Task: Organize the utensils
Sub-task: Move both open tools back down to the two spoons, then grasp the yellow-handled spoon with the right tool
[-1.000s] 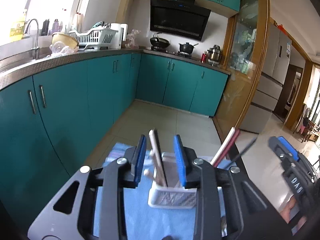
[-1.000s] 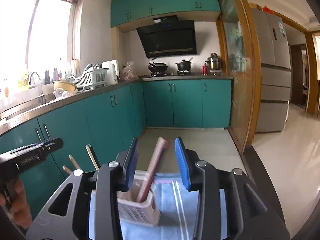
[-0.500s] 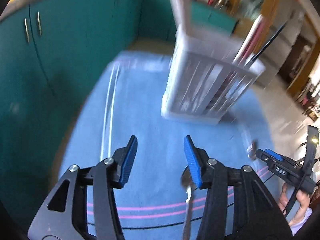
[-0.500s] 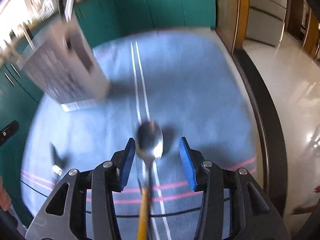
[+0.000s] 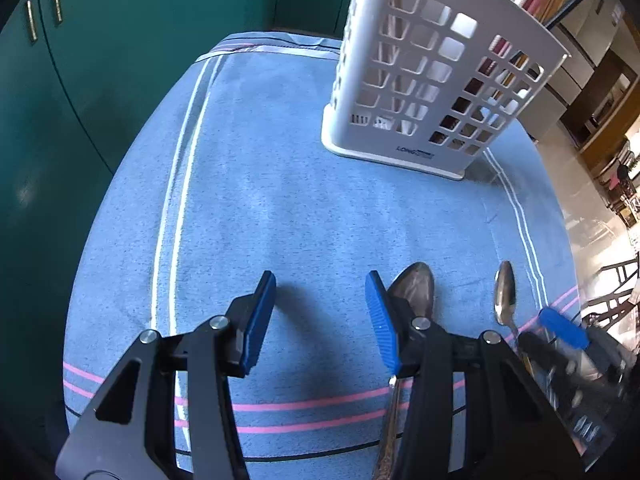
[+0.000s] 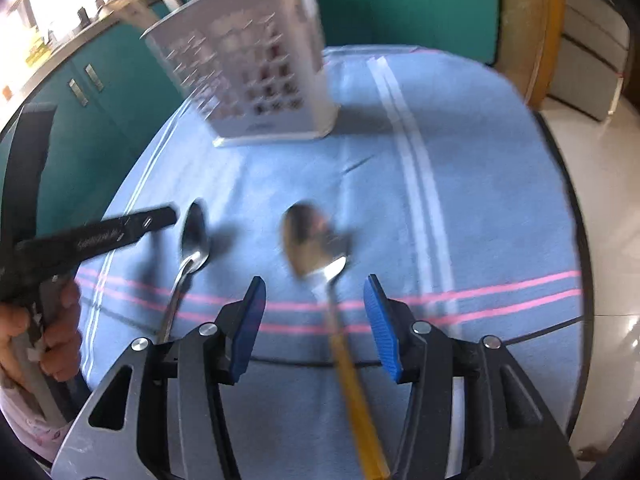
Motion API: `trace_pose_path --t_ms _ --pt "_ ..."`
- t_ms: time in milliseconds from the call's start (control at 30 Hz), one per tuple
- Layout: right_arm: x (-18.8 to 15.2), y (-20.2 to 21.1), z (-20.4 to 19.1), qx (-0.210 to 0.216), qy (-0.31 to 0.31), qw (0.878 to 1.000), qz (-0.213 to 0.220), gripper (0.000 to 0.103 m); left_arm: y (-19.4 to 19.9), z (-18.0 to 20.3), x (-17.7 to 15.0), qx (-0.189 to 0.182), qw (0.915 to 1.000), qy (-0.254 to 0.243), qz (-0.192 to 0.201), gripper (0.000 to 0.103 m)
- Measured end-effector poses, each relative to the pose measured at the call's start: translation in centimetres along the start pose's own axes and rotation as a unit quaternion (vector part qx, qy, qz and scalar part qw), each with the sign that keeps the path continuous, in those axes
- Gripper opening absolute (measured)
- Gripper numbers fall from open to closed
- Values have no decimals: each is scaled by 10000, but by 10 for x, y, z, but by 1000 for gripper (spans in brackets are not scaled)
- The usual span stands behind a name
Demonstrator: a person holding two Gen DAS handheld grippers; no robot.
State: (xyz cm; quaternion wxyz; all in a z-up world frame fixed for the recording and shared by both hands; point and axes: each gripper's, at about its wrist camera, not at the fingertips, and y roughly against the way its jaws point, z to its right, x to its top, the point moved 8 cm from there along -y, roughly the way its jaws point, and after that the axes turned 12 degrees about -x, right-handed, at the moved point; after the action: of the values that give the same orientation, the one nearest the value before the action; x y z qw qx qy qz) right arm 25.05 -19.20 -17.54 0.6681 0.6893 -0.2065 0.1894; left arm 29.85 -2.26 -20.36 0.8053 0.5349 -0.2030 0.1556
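Note:
A white slotted utensil caddy (image 5: 432,80) (image 6: 256,72) stands at the back of a blue striped cloth (image 5: 280,200), with several utensils upright in it. My left gripper (image 5: 321,276) hangs open over bare cloth. A steel spoon (image 5: 414,284) (image 6: 194,236) lies just right of its right finger, and the handle runs under that finger. My right gripper (image 6: 315,280) is open, its jaws opening. A yellow-handled spoon (image 6: 312,240) (image 5: 504,292) lies on the cloth between its fingers, untouched by the pads.
Teal cabinet doors (image 5: 60,100) stand close along the cloth's left and far edges. A hand (image 6: 52,340) holds the left gripper's grip at the left of the right wrist view. Glossy floor (image 6: 592,160) lies off the right edge.
Both grippers have tipped down and sunk from above the caddy to just over the cloth. The utensils seen between their jaws a second ago are gone, and both jaws stand wider.

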Motion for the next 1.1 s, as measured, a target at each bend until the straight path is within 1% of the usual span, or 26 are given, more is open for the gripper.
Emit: trace_pose_path --t_ms 100,200,267,367,400,467,567,633,767,867,933,1000,1100 --pt "9 -6 15 -88 -249 9996 -45 50 1 7 1 -149 9998 -126 -7 48" --pt "6 -13 19 -96 -274 9995 -138 50 -4 17 5 -192 9995 -250 -20 50" --pt "2 -17 20 -223 -225 9992 -235 50 -7 22 5 -205 9993 -294 -49 51" --pt "-10 -13 21 -156 -230 9989 -364 50 -8 28 4 -207 9990 -398 -60 52" --pt "-15 -13 19 -121 -214 9986 -461 51 -9 28 4 -187 9989 -422 -54 53" --pt "-23 -9 12 -124 -50 9987 -493 51 -8 30 4 -187 9988 -449 -40 54" --pt "-36 -1 -9 97 260 9978 -608 51 -7 31 3 -189 9986 -487 -29 55" --pt "-40 0 -24 146 457 9970 -613 52 -7 32 3 -193 9986 -494 -23 56" --pt "-40 2 -42 470 572 9956 -577 52 -5 33 3 -206 9984 -519 6 59" --pt "-30 5 -29 382 370 9977 -421 52 -5 34 6 -220 9981 -568 21 61" --pt "-20 4 -17 254 213 9989 -324 52 -8 35 7 -234 9979 -604 14 66" --pt "-14 5 -3 131 49 9996 -247 52 -14 36 9 -231 9975 -661 -15 67" --pt "-12 5 12 23 -81 9997 -234 52 -22 40 10 -358 9969 -694 -87 67"
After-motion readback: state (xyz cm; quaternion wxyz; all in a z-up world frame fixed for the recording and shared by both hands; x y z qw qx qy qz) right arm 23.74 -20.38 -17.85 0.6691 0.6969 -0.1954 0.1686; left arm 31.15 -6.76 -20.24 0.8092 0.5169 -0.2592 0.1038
